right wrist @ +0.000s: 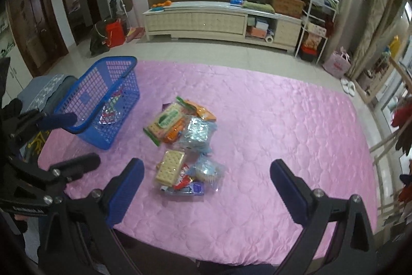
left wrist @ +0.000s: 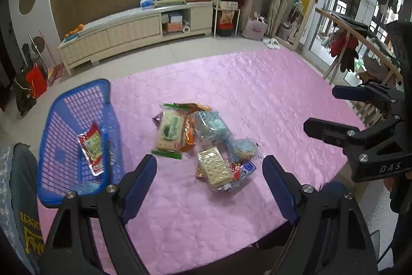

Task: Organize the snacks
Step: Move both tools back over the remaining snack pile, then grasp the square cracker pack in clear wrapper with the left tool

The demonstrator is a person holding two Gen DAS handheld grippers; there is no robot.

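Both the left tongs (left wrist: 209, 181) and right tongs (right wrist: 207, 179) are hanging released, gripping nothing, above the snack pile (left wrist: 195, 141) beside the blue basket (left wrist: 74, 141)

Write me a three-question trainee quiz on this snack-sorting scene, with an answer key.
1. True or false: the blue basket already holds a red-edged snack packet.
2. Multiple choice: the big green-labelled cracker pack lies A) in the basket, B) on top of the pile on the pink cloth, C) between the left gripper's jaws.
3. Fill in: the right gripper stands ____, holding nothing.

Key
1. True.
2. B.
3. Open; its jaws are wide apart above the cloth, just in front of the plain cracker pack.
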